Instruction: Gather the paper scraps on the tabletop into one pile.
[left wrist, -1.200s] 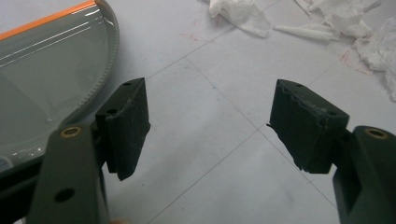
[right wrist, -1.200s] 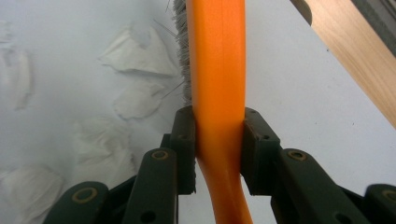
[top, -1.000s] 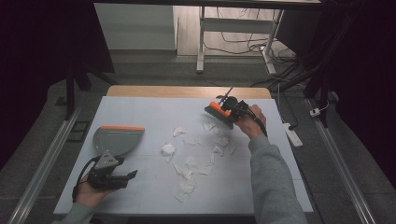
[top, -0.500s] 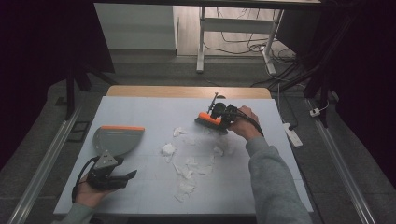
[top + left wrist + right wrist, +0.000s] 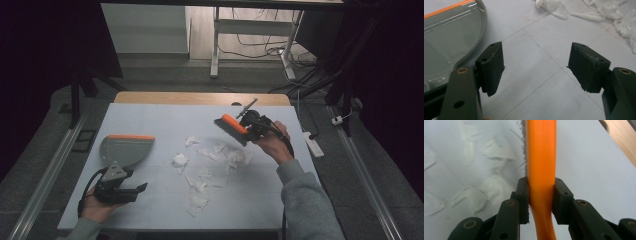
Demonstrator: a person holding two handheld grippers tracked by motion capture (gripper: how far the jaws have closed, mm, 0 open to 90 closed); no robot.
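Dark floor and cable-strewn surroundings frame a pale grey table top (image 5: 150, 115) with a wooden strip along its far edge. At the left, a grey dustpan (image 5: 125, 150) with an orange front lip lies flat on the surface; in the left gripper view its ribbed rim curves past the near jaw. Just in front of the pan, at the near left edge, the left gripper (image 5: 135, 189) rests low in the person's hand, its jaws spread wide apart with bare table between them and nothing held. In the left gripper view (image 5: 536, 65) the two black pads stand well apart over the table's faint grid lines.

Toward the middle, scraps of crumpled white tissue paper (image 5: 210, 170) lie scattered across the surface, running from near the dustpan's right side to below the brush. Some of these scraps show at the top of the left gripper view (image 5: 554, 7).

Further right, the right gripper (image 5: 248, 126) is held above the table's far right part, its jaws clamped on the orange handle of a hand brush (image 5: 231, 126). The brush head tilts over the far edge of the paper pile. In the right gripper view (image 5: 541, 202) both pads press the handle's sides, bristles (image 5: 523, 150) showing along its left.
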